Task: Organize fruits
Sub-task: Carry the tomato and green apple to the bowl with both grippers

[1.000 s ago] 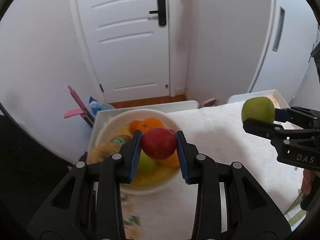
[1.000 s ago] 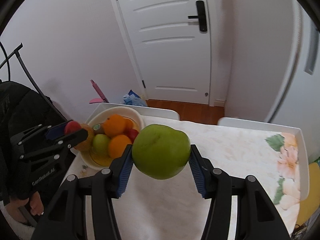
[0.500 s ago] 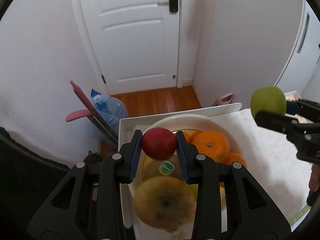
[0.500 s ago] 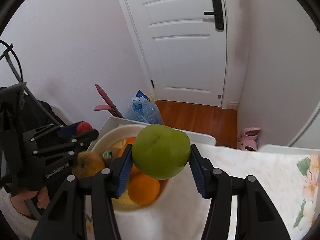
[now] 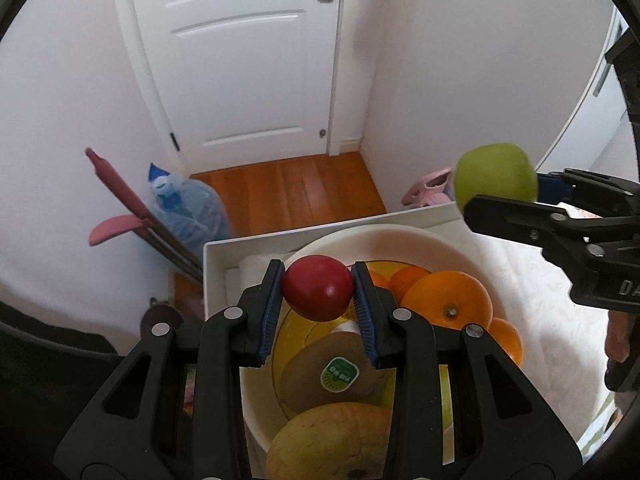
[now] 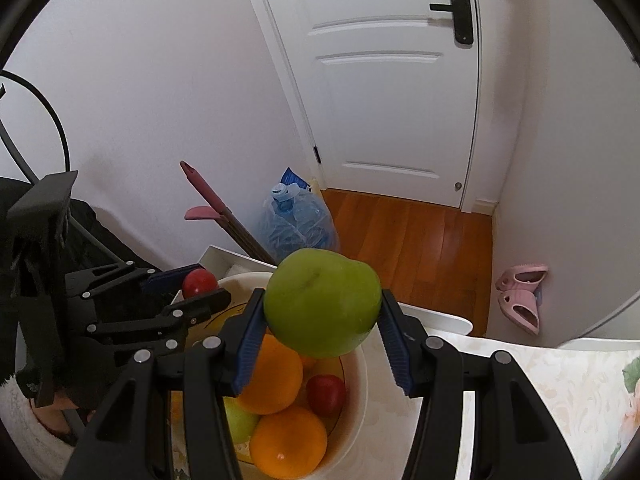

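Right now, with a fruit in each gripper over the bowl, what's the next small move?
Probably lower the left gripper slightly and open it: its red apple hangs over the white bowl, above the stickered fruit. The right gripper holds the green apple meanwhile.

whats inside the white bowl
The white bowl holds oranges, a brown stickered fruit, a yellowish fruit, a small red fruit and a green one. The bowl's bottom is covered by the fruit and gripper fingers.

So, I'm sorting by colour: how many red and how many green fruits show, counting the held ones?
red fruit: 2, one held, one in the bowl
green fruit: 2, one held, one in the bowl
total: 4
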### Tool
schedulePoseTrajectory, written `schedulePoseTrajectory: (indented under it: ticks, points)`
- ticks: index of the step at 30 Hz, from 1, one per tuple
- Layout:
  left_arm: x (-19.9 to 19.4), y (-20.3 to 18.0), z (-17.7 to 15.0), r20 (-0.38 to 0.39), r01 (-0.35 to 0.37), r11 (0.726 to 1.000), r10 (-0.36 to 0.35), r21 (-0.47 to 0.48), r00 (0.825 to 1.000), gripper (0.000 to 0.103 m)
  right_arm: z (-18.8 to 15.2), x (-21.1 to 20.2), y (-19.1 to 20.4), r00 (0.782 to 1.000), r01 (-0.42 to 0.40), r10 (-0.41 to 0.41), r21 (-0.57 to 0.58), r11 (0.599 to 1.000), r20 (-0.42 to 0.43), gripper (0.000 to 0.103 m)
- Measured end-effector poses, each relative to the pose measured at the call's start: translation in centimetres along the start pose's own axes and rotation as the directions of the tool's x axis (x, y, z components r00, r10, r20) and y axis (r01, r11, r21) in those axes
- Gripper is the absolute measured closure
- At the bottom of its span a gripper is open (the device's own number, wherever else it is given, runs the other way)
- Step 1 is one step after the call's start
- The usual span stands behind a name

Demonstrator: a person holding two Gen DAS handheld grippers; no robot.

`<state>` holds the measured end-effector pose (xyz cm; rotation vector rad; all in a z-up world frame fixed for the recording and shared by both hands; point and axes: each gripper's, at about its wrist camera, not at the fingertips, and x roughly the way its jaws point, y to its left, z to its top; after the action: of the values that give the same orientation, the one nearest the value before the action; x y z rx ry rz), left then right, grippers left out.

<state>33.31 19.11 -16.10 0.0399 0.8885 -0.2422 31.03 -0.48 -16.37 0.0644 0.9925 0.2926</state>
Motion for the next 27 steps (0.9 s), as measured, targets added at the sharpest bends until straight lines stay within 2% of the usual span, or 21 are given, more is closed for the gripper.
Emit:
schedulePoseTrajectory:
  ticks: [6,7,8,9,10,11,15,27]
  points:
    - [-0.4,0.0,-0.5,-0.008,0.008,1.0,-0.008,-0.006,1.0,0.064,0.4,0.7,-0.3,1.0,-0.006,0.005,-0.003,1.0,-0.016,0.053]
    - [-0.5,0.1,-0.6,-0.01,0.007,1.0,-0.007,-0.008,1.0,0.06,0.6,0.8,-0.4,1.0,-0.006,0.006,-0.005,1.0,-0.018,0.053]
    - [-0.5,0.1,-0.8,-0.011,0.004,1.0,-0.004,-0.009,1.0,0.045,0.7,0.9,-0.4,1.0,-0.01,0.009,-0.009,1.0,-0.022,0.053]
    - [-0.8,0.0,-0.9,-0.005,0.001,1.0,-0.001,-0.011,1.0,0.035,0.8,0.9,-0.4,1.0,-0.015,0.015,-0.012,1.0,-0.025,0.053]
    - [-1.1,0.0,-1.0,0.008,-0.002,1.0,0.002,-0.014,1.0,0.015,0.9,1.0,-0.3,0.999,-0.019,0.019,-0.014,1.0,-0.028,0.053]
    - [-1.6,0.0,-1.2,0.028,-0.006,1.0,0.006,-0.02,1.0,0.005,1.0,1.0,-0.3,0.999,-0.022,0.022,-0.018,1.0,-0.031,0.053]
    - [-3.0,0.2,-1.4,0.06,-0.011,0.999,0.014,-0.038,0.998,0.004,1.5,1.4,0.0,0.998,-0.044,0.042,-0.041,0.998,-0.046,0.053]
    - [-5.2,1.8,-2.0,0.081,-0.044,0.993,0.053,-0.106,0.995,0.004,1.9,4.7,2.1,0.981,-0.141,0.131,-0.059,0.988,-0.145,0.053]
